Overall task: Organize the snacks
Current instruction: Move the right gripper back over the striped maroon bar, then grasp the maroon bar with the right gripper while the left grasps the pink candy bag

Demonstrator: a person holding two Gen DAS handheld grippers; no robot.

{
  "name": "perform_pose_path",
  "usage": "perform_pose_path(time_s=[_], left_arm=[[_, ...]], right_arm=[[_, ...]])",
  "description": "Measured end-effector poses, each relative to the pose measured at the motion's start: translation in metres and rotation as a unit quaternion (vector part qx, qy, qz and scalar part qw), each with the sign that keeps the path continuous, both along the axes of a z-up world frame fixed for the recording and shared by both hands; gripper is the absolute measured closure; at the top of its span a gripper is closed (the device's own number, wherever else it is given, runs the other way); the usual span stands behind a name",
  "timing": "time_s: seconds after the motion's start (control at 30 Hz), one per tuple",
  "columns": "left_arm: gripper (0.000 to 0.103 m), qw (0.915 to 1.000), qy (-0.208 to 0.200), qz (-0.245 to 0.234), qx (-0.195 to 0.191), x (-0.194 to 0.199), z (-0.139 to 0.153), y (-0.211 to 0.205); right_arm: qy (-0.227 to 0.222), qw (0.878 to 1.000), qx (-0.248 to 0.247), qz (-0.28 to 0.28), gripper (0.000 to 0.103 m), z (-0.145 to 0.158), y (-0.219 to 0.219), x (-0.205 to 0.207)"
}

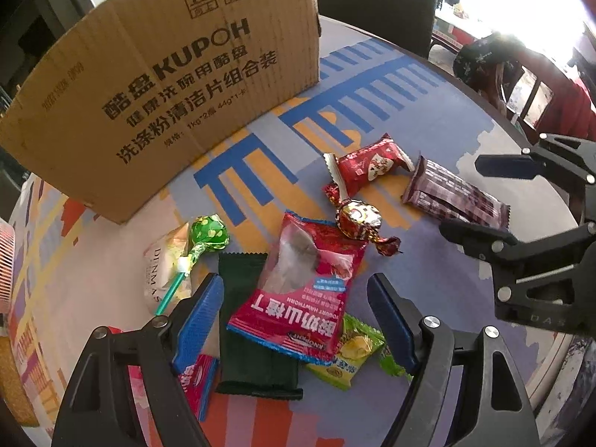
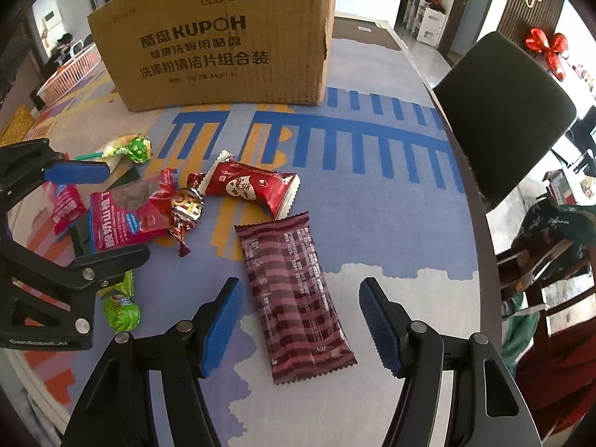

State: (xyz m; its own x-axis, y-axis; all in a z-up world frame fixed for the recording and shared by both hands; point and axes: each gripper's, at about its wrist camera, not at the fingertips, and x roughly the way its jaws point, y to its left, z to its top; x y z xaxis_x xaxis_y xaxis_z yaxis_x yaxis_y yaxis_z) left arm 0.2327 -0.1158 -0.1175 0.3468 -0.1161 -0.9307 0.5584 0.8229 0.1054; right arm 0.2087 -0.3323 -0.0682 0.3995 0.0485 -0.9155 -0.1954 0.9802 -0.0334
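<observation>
Both grippers gape empty over the table: the left gripper straddles a pink pouch, the right gripper a striped bar (cardboard box at twelve o'clock).

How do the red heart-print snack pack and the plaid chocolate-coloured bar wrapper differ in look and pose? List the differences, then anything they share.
The red heart-print pack is bright red with a white heart; the plaid bar wrapper is dark maroon with checks.
The red pack is short and puffy; the plaid wrapper is longer and flatter.
The plaid wrapper lies between the right gripper's open fingers; the red pack lies beyond it.
Both are sealed and rest on the tablecloth.
</observation>
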Motion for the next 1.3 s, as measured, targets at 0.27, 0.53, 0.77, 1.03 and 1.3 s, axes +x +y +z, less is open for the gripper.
perform_pose_path(time_s=[0.27, 0.53, 0.77, 1.03, 1.3], left_arm=[[0.032, 0.9995, 0.019, 0.014, -0.019, 0.007, -0.006, 0.001], [0.051, 0.9998, 0.009, 0.01, -0.016, 0.007, -0.006, -0.006], [0.06, 0.9993, 0.009, 0.024, -0.026, 0.005, -0.003, -0.001], [0.063, 0.9987, -0.001, 0.032, -0.039, -0.007, 0.012, 0.005], [0.063, 0.9987, -0.033, 0.032, -0.025, -0.013, 0.037, 0.009]], right_arm=[[0.007, 1.0, 0.014, -0.004, 0.038, -0.006, 0.0, 0.007], [-0.005, 1.0, 0.018, -0.008, 0.06, -0.004, -0.004, 0.01], [-0.009, 1.0, 0.014, 0.0, 0.066, -0.002, 0.002, 0.003], [-0.022, 0.999, 0.031, -0.002, 0.066, 0.013, 0.008, -0.009], [-0.056, 0.998, 0.041, 0.008, 0.066, 0.043, 0.015, -0.018]])
